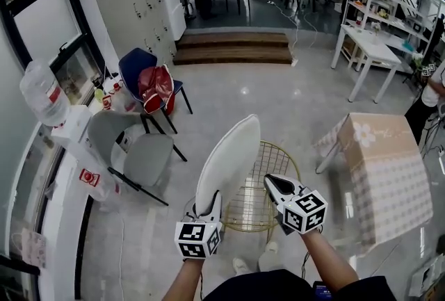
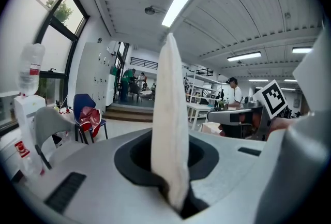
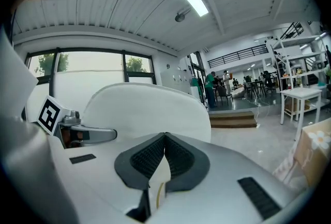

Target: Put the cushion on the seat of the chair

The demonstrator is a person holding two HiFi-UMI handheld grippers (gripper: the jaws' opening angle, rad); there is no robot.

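A white oval cushion (image 1: 226, 160) stands on its edge, upright, above a gold wire chair (image 1: 271, 178). My left gripper (image 1: 206, 209) is shut on the cushion's near lower rim. In the left gripper view the cushion (image 2: 169, 114) rises as a narrow strip out of the closed left gripper (image 2: 175, 191). My right gripper (image 1: 273, 183) hovers over the chair seat, just right of the cushion and apart from it. Its jaws are shut with nothing between them. In the right gripper view the right gripper (image 3: 165, 138) faces the cushion's broad side (image 3: 145, 106).
A table with a checked cloth (image 1: 389, 167) stands right of the chair. A grey chair (image 1: 139, 153), a blue chair with a red bag (image 1: 149, 80) and a water dispenser (image 1: 49, 94) line the left wall. Wooden steps (image 1: 233, 46) and white tables (image 1: 372, 49) lie further off.
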